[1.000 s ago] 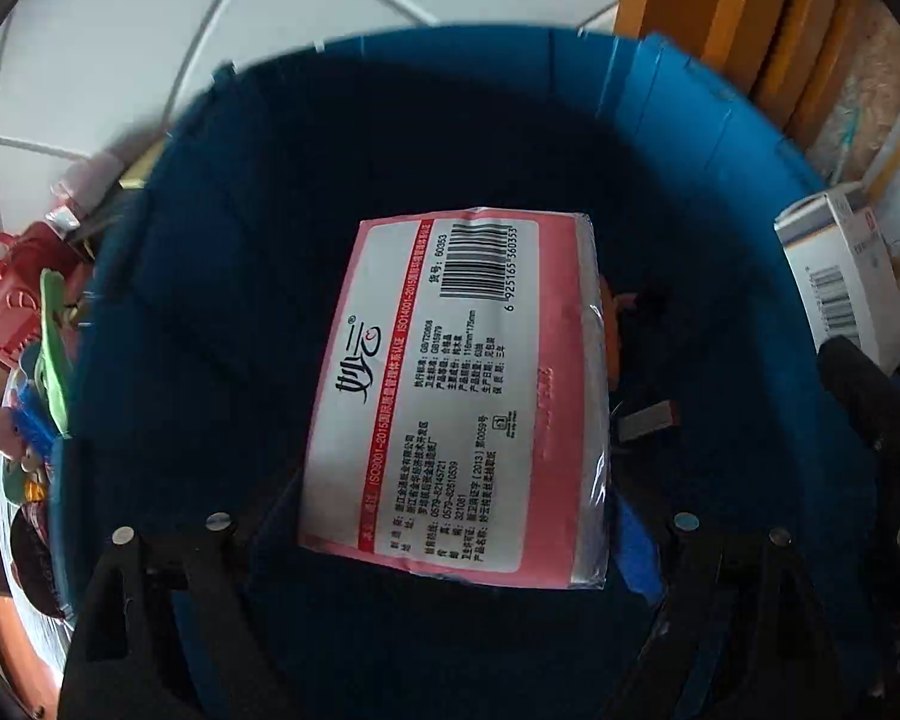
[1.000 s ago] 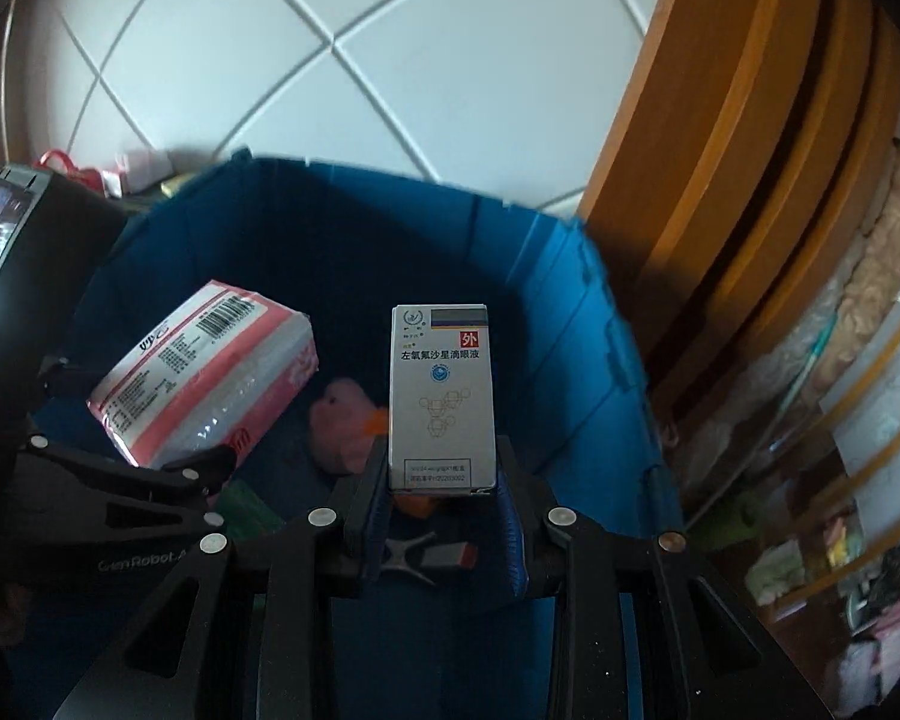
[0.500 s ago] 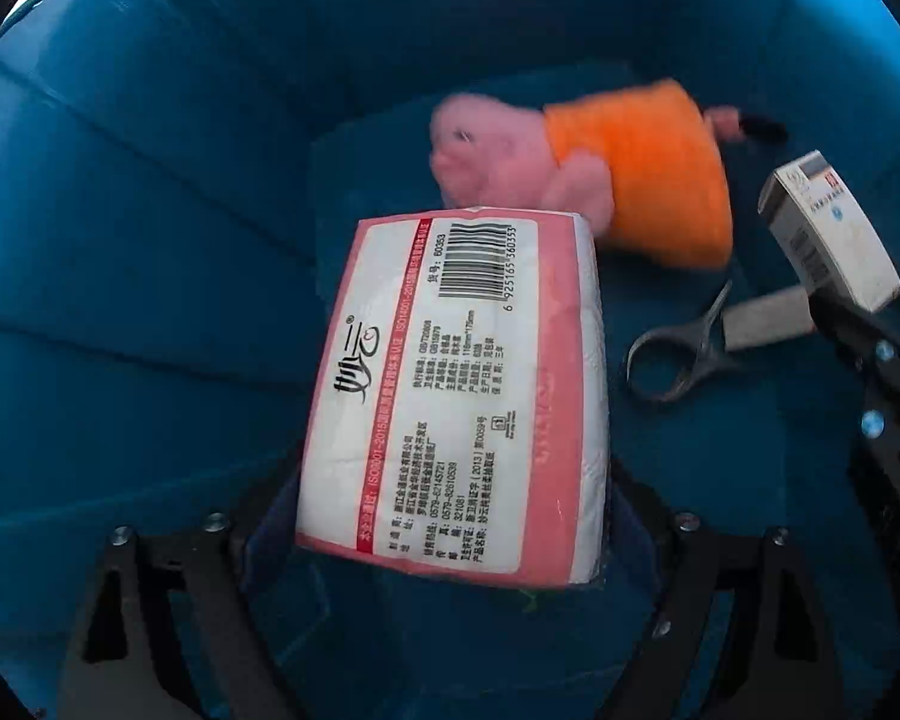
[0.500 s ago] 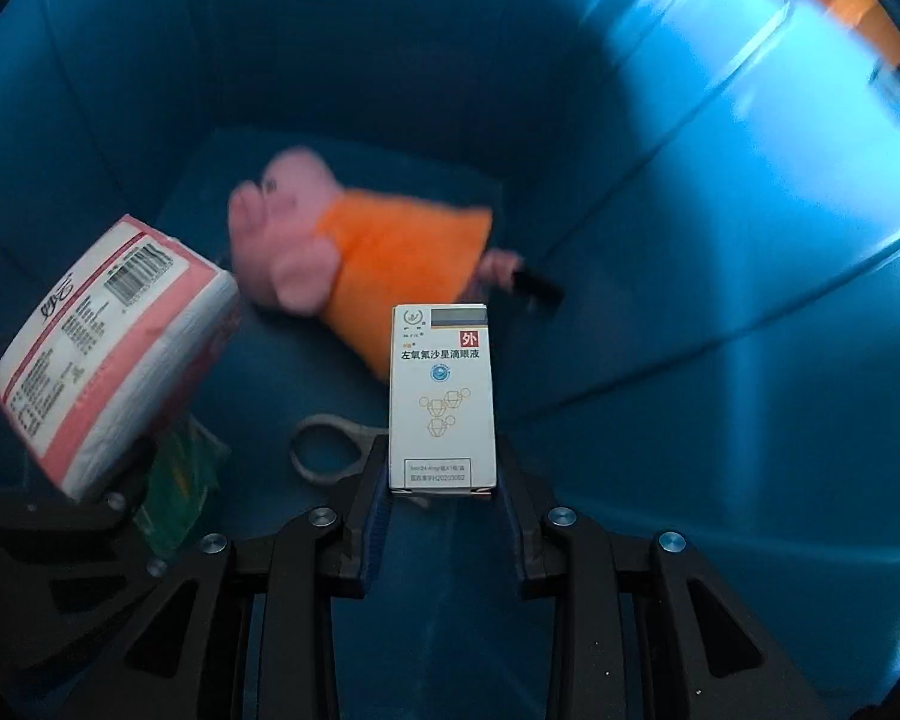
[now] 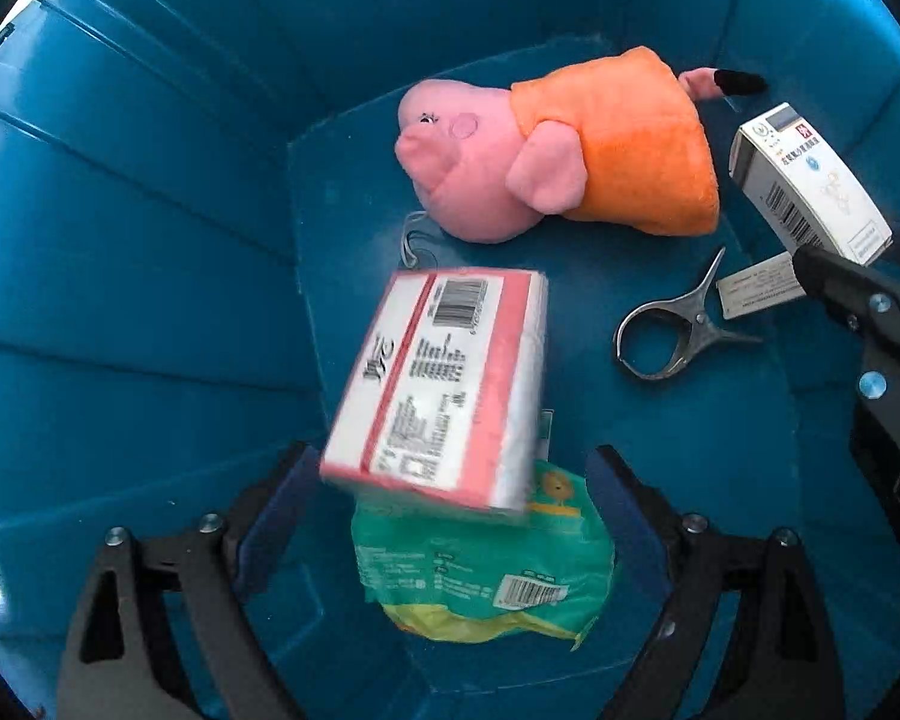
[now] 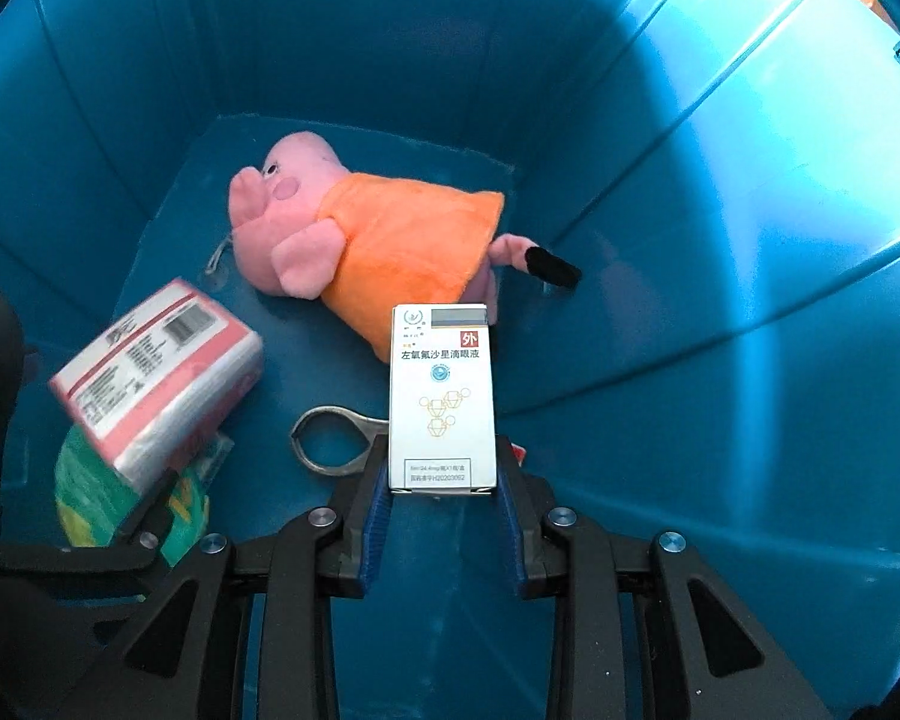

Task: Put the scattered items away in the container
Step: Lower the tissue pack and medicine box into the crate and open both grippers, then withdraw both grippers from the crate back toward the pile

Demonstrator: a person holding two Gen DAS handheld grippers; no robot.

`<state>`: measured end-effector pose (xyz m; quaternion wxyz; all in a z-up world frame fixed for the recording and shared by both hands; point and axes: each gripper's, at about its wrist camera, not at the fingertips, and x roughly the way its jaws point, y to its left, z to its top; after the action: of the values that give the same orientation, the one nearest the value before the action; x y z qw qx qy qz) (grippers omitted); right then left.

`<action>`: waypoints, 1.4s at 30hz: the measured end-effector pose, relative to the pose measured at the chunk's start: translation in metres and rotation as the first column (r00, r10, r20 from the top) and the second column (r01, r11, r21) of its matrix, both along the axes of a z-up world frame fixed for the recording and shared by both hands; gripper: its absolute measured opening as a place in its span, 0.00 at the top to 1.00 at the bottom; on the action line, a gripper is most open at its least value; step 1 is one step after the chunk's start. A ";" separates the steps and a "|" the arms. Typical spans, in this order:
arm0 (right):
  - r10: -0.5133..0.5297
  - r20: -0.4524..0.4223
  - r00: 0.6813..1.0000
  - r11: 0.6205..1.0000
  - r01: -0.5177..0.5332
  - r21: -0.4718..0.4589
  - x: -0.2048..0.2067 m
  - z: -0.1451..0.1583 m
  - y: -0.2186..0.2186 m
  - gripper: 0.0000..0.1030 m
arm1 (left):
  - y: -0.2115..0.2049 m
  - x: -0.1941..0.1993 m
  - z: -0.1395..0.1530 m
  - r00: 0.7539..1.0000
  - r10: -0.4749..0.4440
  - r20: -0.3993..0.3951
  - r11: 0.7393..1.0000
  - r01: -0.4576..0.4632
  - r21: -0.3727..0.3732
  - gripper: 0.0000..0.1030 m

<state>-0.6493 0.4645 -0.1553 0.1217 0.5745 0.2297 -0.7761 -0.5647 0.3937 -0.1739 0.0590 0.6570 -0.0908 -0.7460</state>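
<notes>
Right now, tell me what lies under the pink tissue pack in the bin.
A green and yellow snack bag lies under the tissue pack, on the bin floor. The bag's upper part is covered by the pack, so I cannot see it.

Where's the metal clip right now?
The clip lies on the bin floor, right of the tissue pack in the left view, below the plush pig.

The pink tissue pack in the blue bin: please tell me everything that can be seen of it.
The tissue pack is a soft block in clear plastic film with pink borders, and its white label with a barcode and printed text faces up. It is motion-blurred and tilted. It lies between the left gripper jaws, which are opening and no longer press it. Its lower end overlaps a green snack bag inside the blue bin.
</notes>
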 end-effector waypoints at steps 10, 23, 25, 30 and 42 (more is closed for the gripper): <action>-0.010 -0.006 1.000 1.000 0.010 -0.023 -0.005 -0.002 -0.002 0.67 | 0.000 -0.032 0.009 1.000 0.000 -0.011 1.000 0.000 -0.011 0.11; -0.070 -0.065 0.995 0.986 0.059 -0.155 -0.011 0.039 0.008 0.39 | -0.012 -0.039 0.019 0.998 0.055 -0.037 0.998 -0.055 0.003 0.11; -0.067 -0.062 0.996 0.985 0.056 -0.161 -0.009 0.045 0.007 0.32 | -0.016 -0.040 0.027 0.996 0.076 -0.055 0.997 -0.075 0.019 0.11; -0.019 -0.123 0.992 0.987 -0.001 -0.158 0.004 0.069 -0.002 0.18 | -0.034 -0.043 0.049 0.983 0.138 -0.123 0.989 -0.131 0.064 0.11; -0.040 -0.396 0.917 0.939 -0.102 -0.329 0.093 0.199 0.020 0.00 | -0.040 0.036 0.202 0.886 0.070 -0.458 0.995 -0.031 0.093 0.11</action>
<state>-0.5566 0.4848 0.0433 0.1833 0.3711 0.1201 -0.9024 -0.5283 0.3537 0.0285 0.0710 0.4654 -0.0262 -0.8819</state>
